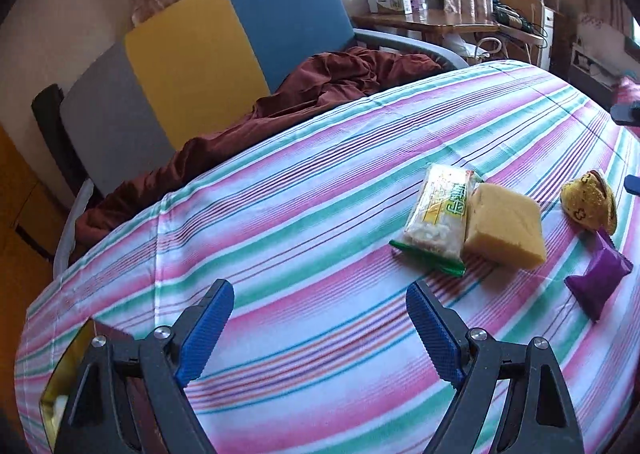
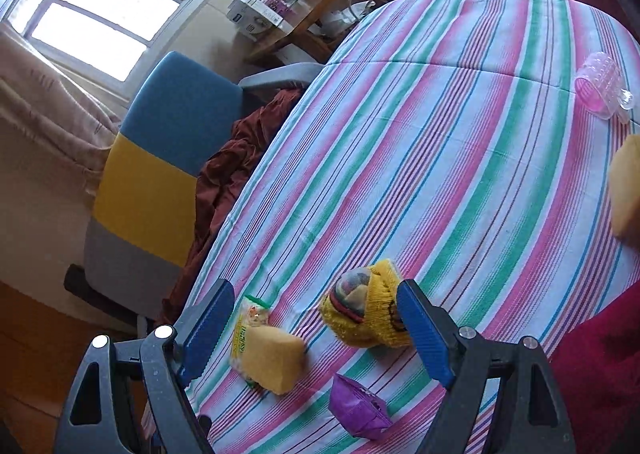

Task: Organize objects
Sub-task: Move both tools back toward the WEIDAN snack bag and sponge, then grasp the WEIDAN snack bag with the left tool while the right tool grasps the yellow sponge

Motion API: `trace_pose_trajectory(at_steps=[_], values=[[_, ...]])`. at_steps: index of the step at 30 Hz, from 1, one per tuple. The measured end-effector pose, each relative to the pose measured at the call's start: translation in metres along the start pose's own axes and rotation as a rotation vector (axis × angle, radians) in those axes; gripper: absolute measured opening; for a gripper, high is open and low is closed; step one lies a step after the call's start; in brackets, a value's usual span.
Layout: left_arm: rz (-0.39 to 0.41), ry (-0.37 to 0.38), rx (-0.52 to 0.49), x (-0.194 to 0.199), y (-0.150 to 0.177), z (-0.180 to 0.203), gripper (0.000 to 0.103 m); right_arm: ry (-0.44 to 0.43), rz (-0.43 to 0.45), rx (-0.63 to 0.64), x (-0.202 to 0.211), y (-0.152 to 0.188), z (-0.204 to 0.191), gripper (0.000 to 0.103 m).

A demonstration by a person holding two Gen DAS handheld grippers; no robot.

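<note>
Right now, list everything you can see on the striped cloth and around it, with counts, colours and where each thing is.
striped cloth: one, pink, green and white, covers the whole surface
snack packet: one, green and clear, lying flat, touching the sponge
sponge: one, yellow block, beside the snack packet
knitted toy: one, yellow, past the sponge
purple packet: one, near edge, below the knitted toy
pink plastic roller: one, far right of the cloth
chair: one, grey, yellow and blue back, beyond the cloth
dark red fabric: one, bunched on the chair seat
left gripper: blue-padded jaws open, nothing between
right gripper: blue-padded jaws open, above the items
</note>
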State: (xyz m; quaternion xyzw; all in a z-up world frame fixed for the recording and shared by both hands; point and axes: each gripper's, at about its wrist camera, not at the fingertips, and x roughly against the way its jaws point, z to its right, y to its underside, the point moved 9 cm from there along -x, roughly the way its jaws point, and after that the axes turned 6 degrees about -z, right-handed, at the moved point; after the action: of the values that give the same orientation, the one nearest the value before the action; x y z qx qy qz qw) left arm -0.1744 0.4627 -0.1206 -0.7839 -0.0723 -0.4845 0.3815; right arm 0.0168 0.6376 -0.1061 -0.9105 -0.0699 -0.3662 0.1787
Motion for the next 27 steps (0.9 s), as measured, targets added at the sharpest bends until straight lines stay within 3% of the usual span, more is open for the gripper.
trace_pose_trajectory(at_steps=[4, 12, 20, 23, 24, 25, 26, 27], values=[[0.008, 0.024, -0.108, -0.021, -0.021, 0.024, 0.089, -0.005, -0.059, 0.063, -0.01, 0.01, -0.011, 0.085], [0.038, 0.073, -0.279, -0.05, -0.053, 0.068, 0.091, -0.016, -0.097, 0.092, -0.019, 0.015, -0.015, 0.085], [0.0, 0.215, -0.194, -0.067, -0.068, 0.063, 0.096, 0.005, -0.121, 0.115, -0.027, 0.017, -0.016, 0.085], [-0.045, 0.306, -0.103, -0.079, -0.071, 0.06, 0.097, 0.016, -0.121, 0.125, -0.028, 0.017, -0.017, 0.085], [-0.066, 0.324, -0.059, -0.084, -0.07, 0.057, 0.091, 0.022, -0.12, 0.129, -0.028, 0.017, -0.017, 0.085], [-0.086, 0.343, -0.018, -0.088, -0.069, 0.054, 0.074, 0.026, -0.121, 0.131, -0.029, 0.016, -0.017, 0.085], [-0.104, 0.346, 0.017, -0.092, -0.066, 0.052, 0.068, 0.029, -0.123, 0.132, -0.03, 0.017, -0.017, 0.085], [-0.084, 0.301, 0.006, -0.09, -0.063, 0.049, 0.053, 0.033, -0.124, 0.131, -0.03, 0.016, -0.016, 0.085]])
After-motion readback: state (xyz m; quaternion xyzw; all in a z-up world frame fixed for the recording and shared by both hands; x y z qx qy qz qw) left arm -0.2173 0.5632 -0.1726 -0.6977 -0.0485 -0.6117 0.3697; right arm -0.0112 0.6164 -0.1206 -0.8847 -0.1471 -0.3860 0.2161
